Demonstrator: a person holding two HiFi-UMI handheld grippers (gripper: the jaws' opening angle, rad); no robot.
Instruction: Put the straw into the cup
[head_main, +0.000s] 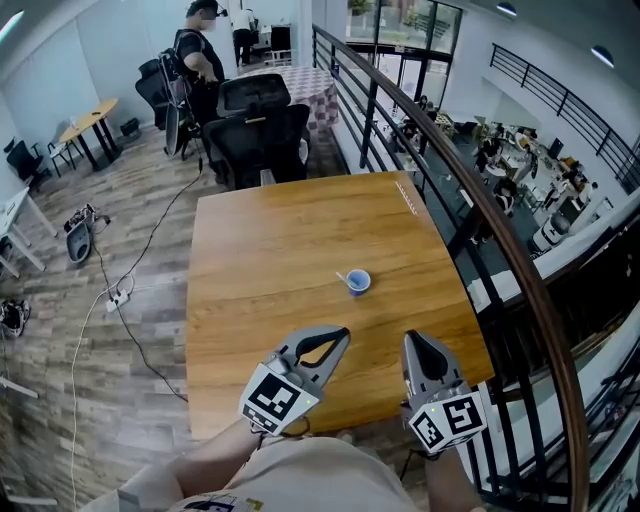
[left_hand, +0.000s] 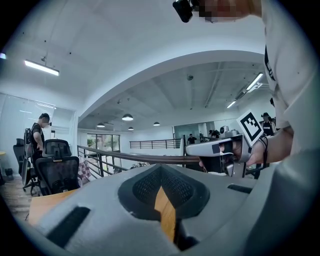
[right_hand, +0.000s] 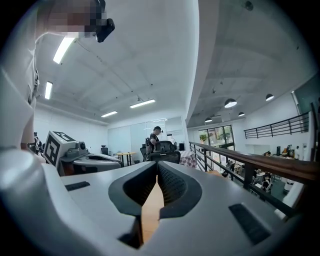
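A small blue cup (head_main: 359, 282) stands on the wooden table (head_main: 260, 250), right of centre. A short white straw (head_main: 343, 277) rests in it and leans out to the left. My left gripper (head_main: 344, 333) hovers near the table's front edge, short of the cup, its jaws shut with nothing between them. My right gripper (head_main: 411, 338) is beside it on the right, also shut and holding nothing. In the left gripper view the closed jaws (left_hand: 160, 168) fill the bottom, with the right gripper (left_hand: 201, 148) beyond. The cup is hidden in both gripper views.
A thin white strip (head_main: 405, 197) lies at the table's far right edge. A dark railing (head_main: 470, 190) runs close along the right side, with a drop to a lower floor behind it. Black office chairs (head_main: 262, 135) stand at the far end. Cables (head_main: 140, 270) lie on the floor at left.
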